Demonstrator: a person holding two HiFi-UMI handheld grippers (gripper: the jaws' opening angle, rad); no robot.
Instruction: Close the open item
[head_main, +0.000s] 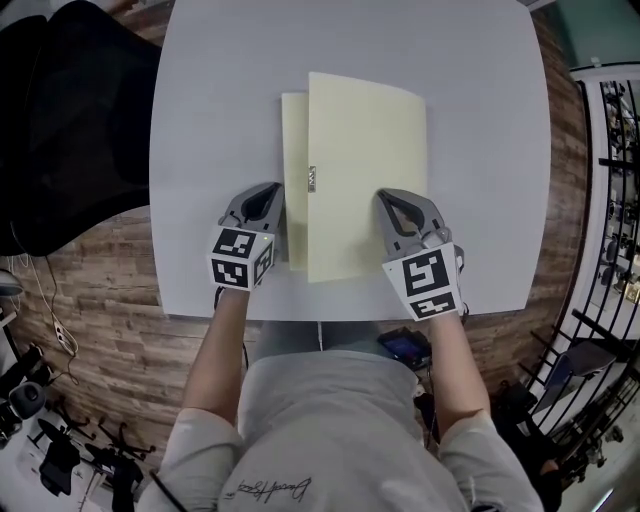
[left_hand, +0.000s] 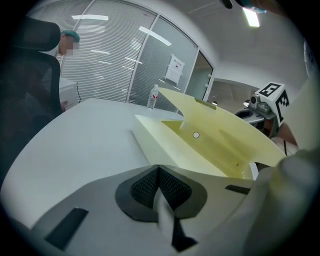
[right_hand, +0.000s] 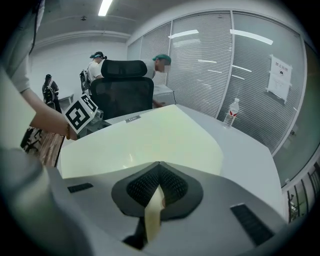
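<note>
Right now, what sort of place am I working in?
Probably an office meeting room: a glass partition with blinds, a black office chair, and a grey table holding a yellow folder.

Folder (head_main: 360, 170) on the bench (head_main: 200, 150), toward the near edge, cover raised over the base. Left gripper (head_main: 268, 192) just beside its left edge. Right gripper (head_main: 390, 198) at the cover's near right edge, fingers closed on it. Office chair (head_main: 70, 120) at the bench's far left. Water bottle (right_hand: 230, 114) upright on the bench beyond the folder.
</note>
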